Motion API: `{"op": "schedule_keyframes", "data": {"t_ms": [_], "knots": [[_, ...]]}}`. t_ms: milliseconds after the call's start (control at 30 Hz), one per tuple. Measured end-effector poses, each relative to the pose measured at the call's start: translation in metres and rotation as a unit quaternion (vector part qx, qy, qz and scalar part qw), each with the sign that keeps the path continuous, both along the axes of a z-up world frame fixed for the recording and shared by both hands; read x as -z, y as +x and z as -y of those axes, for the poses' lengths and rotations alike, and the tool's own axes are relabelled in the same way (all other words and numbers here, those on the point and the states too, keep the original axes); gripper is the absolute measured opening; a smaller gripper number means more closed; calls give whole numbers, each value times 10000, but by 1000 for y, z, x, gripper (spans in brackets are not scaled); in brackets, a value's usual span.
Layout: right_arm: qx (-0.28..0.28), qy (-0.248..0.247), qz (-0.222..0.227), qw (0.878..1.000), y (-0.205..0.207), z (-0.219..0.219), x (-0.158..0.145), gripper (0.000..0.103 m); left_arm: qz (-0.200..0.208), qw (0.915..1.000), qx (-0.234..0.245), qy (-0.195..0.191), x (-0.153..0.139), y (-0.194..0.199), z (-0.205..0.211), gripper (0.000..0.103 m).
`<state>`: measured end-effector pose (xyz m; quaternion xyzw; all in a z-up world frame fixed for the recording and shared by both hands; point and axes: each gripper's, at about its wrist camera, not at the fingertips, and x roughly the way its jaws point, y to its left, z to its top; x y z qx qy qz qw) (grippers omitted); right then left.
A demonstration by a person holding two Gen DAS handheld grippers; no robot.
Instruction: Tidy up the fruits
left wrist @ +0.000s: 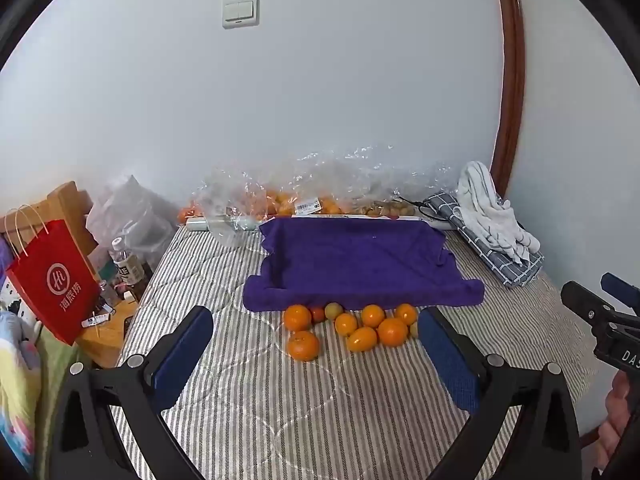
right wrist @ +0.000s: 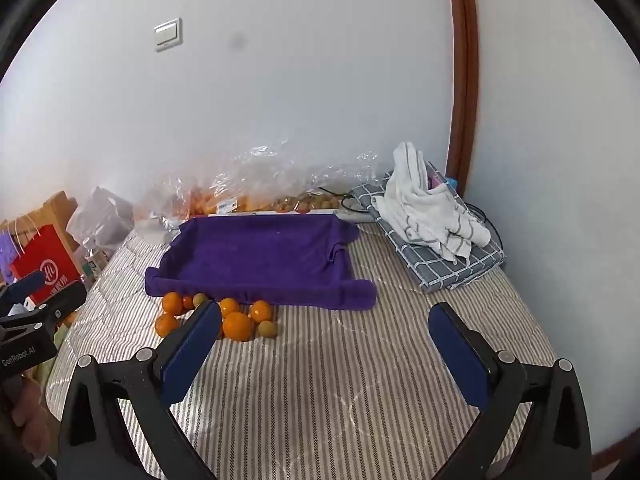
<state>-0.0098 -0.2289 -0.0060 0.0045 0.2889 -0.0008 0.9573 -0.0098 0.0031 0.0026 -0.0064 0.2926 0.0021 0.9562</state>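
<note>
Left wrist view: fruits (left wrist: 352,328) lie loose before the empty purple-lined tray (left wrist: 352,264), nothing sorted; both grippers' fingers (left wrist: 188,348) wide, holding nothing.

A pale wall (left wrist: 320,92) with a light switch (left wrist: 240,12) rises behind the striped mattress (left wrist: 300,408).

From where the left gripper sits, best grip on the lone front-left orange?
Take the round orange fruit across its widest middle, coming from above and the near side. It sits apart from the fruit cluster, so both fingers have free room. The left gripper is open and already wide enough.
</note>
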Motion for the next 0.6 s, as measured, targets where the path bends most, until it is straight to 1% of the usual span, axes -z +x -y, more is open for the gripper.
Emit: {"op": "schedule_keyframes", "data": {"t_ms": [300,600], "knots": [[-49,-8,-33,10000,1,-2,-1,102,-60,9999,-25,-123,-4,4,0,103],[-19,-48,-33,10000,-1,-4,1,102,-59,9999,-34,-133,-2,4,0,103]]}}
